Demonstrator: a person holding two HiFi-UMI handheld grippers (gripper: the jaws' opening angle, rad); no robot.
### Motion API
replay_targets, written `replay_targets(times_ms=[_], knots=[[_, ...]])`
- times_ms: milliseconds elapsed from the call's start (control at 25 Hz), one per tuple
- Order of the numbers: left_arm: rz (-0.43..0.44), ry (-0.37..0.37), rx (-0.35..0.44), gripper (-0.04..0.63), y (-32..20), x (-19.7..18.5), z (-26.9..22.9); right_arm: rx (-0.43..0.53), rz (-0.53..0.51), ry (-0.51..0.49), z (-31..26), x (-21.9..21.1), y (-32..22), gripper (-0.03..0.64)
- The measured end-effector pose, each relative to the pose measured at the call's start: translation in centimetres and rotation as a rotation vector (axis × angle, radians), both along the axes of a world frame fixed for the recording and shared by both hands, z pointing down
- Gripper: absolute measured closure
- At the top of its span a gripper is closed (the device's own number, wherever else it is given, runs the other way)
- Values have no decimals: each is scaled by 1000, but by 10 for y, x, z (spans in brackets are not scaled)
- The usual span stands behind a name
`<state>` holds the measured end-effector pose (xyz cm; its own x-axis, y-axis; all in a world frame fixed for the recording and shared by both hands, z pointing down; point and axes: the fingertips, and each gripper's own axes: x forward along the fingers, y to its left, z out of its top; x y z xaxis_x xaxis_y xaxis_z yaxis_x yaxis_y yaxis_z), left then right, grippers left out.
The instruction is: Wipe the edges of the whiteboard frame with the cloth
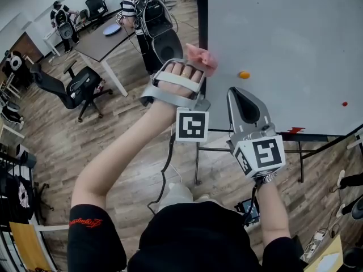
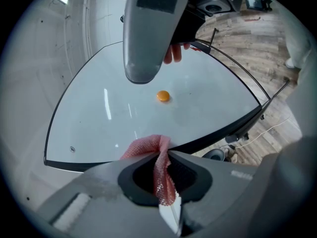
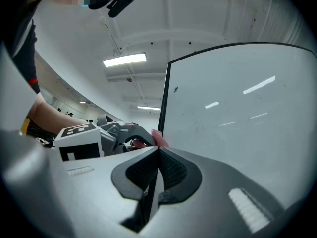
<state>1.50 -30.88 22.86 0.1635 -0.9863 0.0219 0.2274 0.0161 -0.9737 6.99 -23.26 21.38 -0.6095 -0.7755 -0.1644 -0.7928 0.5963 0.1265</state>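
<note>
Cloth (image 2: pixel 162 175), pink mesh, is pinched in the left gripper (image 2: pixel 166 151), its jaws pressed on it, at the whiteboard frame (image 1: pixel 202 33). The right gripper (image 3: pixel 158 148) has its jaws together, empty. The red sleeve lettering (image 1: pixel 85 222) is unreadable.

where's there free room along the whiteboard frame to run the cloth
Free: the left frame edge above the cloth, and the board between the orange dot and red dot. Crowded: low on that edge, where left tongs and right tongs sit close.

Open whiteboard (image 1: pixel 283 38) face (orange magnet (image 1: pixel 244 75)), right tool (image 1: pixel 235 92) alongside
</note>
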Motion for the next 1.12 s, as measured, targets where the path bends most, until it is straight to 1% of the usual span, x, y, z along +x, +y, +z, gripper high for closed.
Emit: replay_targets(times_ms=[280, 600, 720, 880, 1120], knots=[[5, 12, -21, 569, 1, 0, 12, -23, -3, 4, 13, -3, -3, 615], [-10, 20, -21, 569, 0, 1, 19, -44, -7, -4, 22, -3, -7, 615], [-17, 15, -35, 569, 0, 2, 24, -50, -7, -4, 26, -1, -8, 615], [-21, 25, -71, 568, 0, 1, 33, -61, -6, -10, 27, -1, -11, 615], [-25, 38, -79, 569, 1, -1, 46, -76, -6, -12, 34, -2, -12, 615]])
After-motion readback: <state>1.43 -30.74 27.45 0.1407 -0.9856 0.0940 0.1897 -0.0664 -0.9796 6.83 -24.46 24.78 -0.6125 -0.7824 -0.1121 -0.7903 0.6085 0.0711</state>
